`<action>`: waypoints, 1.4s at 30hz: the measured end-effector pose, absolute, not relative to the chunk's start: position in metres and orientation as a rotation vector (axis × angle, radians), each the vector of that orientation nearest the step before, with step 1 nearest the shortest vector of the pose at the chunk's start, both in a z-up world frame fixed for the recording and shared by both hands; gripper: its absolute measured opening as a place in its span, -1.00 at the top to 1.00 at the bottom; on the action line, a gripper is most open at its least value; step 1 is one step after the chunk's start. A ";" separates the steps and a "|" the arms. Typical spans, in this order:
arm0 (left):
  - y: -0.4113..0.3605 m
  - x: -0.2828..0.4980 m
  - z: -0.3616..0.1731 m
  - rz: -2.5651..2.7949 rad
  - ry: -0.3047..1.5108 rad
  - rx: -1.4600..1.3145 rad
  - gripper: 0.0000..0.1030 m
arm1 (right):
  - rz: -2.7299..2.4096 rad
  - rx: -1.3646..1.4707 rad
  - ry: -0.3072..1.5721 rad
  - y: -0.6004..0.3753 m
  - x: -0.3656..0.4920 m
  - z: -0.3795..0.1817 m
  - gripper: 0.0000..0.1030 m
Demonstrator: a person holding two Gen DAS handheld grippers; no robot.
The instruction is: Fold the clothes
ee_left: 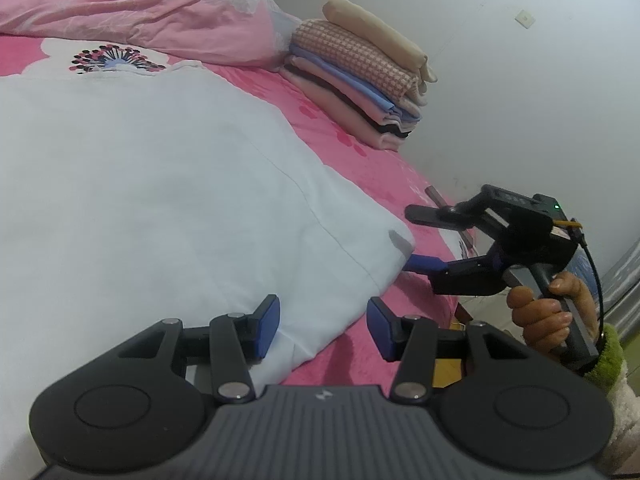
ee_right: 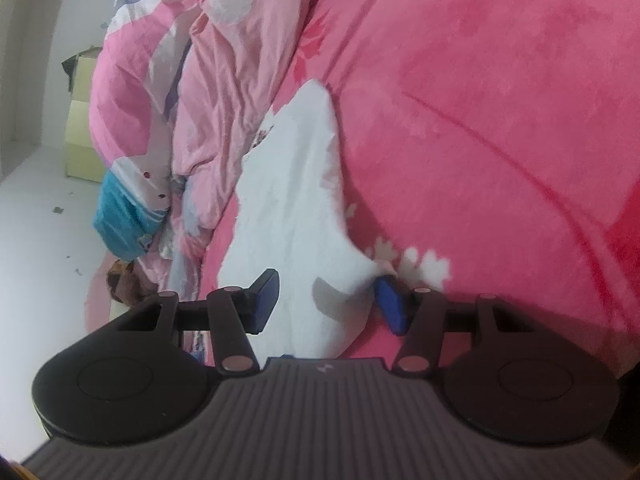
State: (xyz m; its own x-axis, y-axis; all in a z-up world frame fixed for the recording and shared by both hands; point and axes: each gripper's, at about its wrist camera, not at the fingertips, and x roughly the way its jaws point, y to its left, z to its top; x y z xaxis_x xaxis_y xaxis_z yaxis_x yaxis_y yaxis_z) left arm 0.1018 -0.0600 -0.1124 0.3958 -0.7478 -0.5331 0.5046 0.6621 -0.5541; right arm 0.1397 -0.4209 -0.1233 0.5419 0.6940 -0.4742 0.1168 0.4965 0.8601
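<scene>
White cotton garment [ee_left: 152,184] lies flat on the pink floral plush bedspread [ee_left: 384,176], long axis running away from the left wrist camera, far end cut off by the frame edge, type hard to tell. Left gripper [ee_left: 323,326] wide open over its near hem, holding nothing. Right gripper [ee_left: 412,240] spread around the garment corner, lower blue finger under the cloth, tip hidden; folded clothes stack [ee_left: 360,88] behind.

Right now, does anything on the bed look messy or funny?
Mostly tidy. The folded stack sits neat by the wall, and the white garment lies flat. The one untidy thing is the pink quilt, bunched in a crumpled heap at the far side of the bed.
</scene>
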 end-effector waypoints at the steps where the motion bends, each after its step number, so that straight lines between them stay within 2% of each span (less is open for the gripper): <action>1: -0.060 0.102 -0.113 -0.812 0.843 -0.327 0.04 | 0.421 1.008 0.953 -0.420 0.141 -0.124 -0.01; 4: -0.059 0.102 -0.113 -0.813 0.841 -0.327 0.04 | 0.416 0.994 0.939 -0.419 0.143 -0.125 0.00; 6: -0.059 0.102 -0.114 -0.814 0.839 -0.324 0.04 | 0.413 0.984 0.930 -0.418 0.145 -0.126 0.11; 8: -0.060 0.102 -0.114 -0.814 0.836 -0.322 0.04 | 0.406 0.953 0.905 -0.415 0.144 -0.126 0.43; 11: -0.060 0.102 -0.114 -0.815 0.835 -0.319 0.04 | 0.427 0.892 0.834 -0.413 0.140 -0.124 0.76; 14: -0.060 0.102 -0.114 -0.816 0.834 -0.314 0.04 | 0.452 0.827 0.757 -0.410 0.134 -0.121 0.89; 17: -0.060 0.102 -0.114 -0.817 0.834 -0.310 0.04 | 0.478 0.669 0.640 -0.405 0.122 -0.108 0.91; 20: -0.060 0.103 -0.114 -0.817 0.835 -0.307 0.04 | 0.493 0.458 0.521 -0.400 0.109 -0.096 0.91; 23: -0.061 0.103 -0.113 -0.815 0.836 -0.301 0.04 | 0.504 0.358 0.486 -0.405 0.106 -0.098 0.91; 26: -0.062 0.103 -0.113 -0.813 0.836 -0.295 0.04 | 0.476 0.442 0.546 -0.420 0.111 -0.112 0.91; 31: -0.062 0.103 -0.113 -0.811 0.839 -0.291 0.04 | 0.488 0.787 0.615 -0.450 0.112 -0.129 0.83; 33: -0.062 0.104 -0.112 -0.811 0.840 -0.290 0.04 | 0.490 0.926 0.639 -0.461 0.112 -0.136 0.72; 35: -0.062 0.103 -0.111 -0.807 0.843 -0.286 0.04 | 0.496 1.005 0.683 -0.462 0.113 -0.139 0.27; 37: -0.063 0.101 -0.105 -0.788 0.840 -0.269 0.03 | 0.500 1.009 0.731 -0.455 0.117 -0.137 0.09; 42: -0.109 0.083 -0.079 -0.775 0.715 0.032 -0.10 | 0.528 1.079 0.753 -0.448 0.121 -0.135 0.02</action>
